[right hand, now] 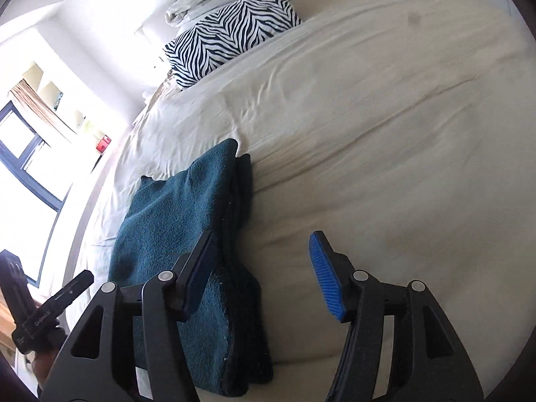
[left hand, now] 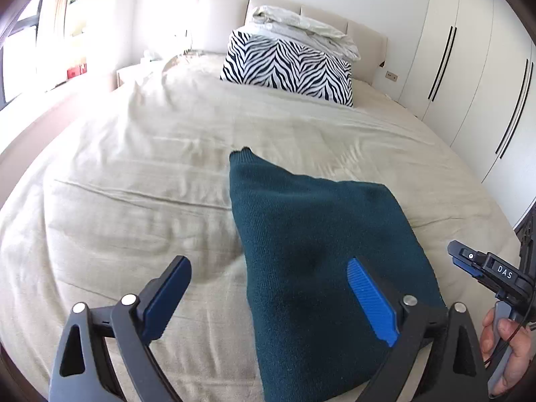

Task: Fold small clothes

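A dark teal knitted garment (left hand: 311, 234) lies folded into a thick stack on the beige bed sheet (left hand: 134, 184). My left gripper (left hand: 271, 296) hovers over its near left edge, jaws wide apart. The right blue pad (left hand: 372, 301) is above the knit, the left one above bare sheet, and neither presses on anything. In the right wrist view the same garment (right hand: 174, 217) sits left of centre with its layered edge showing. My right gripper (right hand: 261, 274) is open too, its left finger over the garment's right edge and its right finger over the sheet (right hand: 385, 134).
A zebra-print pillow (left hand: 288, 63) and a crumpled white duvet (left hand: 301, 23) sit at the headboard. White wardrobe doors (left hand: 469, 67) stand on the right, a bright window (right hand: 20, 167) on the left. A person's hand (left hand: 512, 341) holds the right gripper's handle.
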`<state>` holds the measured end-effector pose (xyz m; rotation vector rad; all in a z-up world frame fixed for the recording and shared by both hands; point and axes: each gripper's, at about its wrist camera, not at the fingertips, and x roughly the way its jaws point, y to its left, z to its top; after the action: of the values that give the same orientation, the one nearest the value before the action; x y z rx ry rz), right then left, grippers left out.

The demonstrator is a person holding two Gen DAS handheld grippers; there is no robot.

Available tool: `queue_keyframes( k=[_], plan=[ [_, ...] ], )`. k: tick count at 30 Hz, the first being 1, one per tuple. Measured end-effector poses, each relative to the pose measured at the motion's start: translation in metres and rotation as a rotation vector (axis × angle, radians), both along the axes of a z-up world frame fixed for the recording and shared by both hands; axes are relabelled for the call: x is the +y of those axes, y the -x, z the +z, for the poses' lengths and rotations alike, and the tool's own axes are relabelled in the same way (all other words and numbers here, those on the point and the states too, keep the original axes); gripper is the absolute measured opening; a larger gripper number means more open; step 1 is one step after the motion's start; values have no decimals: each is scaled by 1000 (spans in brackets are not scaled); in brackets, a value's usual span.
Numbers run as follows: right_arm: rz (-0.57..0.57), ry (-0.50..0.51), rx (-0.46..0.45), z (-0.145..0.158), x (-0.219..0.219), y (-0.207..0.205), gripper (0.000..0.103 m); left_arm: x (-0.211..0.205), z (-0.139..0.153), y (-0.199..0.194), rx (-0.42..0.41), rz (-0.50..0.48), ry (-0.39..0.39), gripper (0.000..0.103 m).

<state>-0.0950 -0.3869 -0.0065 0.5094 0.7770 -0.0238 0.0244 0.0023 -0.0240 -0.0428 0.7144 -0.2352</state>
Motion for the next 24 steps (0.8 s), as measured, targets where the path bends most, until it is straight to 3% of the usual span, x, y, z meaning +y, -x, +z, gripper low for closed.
queue_keyframes(
  k=[4,6,7,10,14,16,19,24],
  plan=[
    [-34,217,-151,49,11,37,75,-1,33,42,-190,44,-44,103],
    [-79,296,-255,75,20,56,97,0,53,61,-284,68,-55,103],
    [-113,328,-310,86,23,65,102,2,61,69,-321,78,-60,103],
    [-183,394,-427,123,31,86,103,9,84,86,-388,70,-43,103],
    [-164,399,-519,163,43,107,103,24,103,105,-434,88,7,103],
    [-151,394,-542,179,48,117,103,26,105,108,-430,103,-9,103],
    [-114,387,-542,195,56,126,103,28,101,108,-388,120,-26,103],
    [-46,389,-477,196,74,132,103,30,88,107,-321,128,-44,103]
  ],
)
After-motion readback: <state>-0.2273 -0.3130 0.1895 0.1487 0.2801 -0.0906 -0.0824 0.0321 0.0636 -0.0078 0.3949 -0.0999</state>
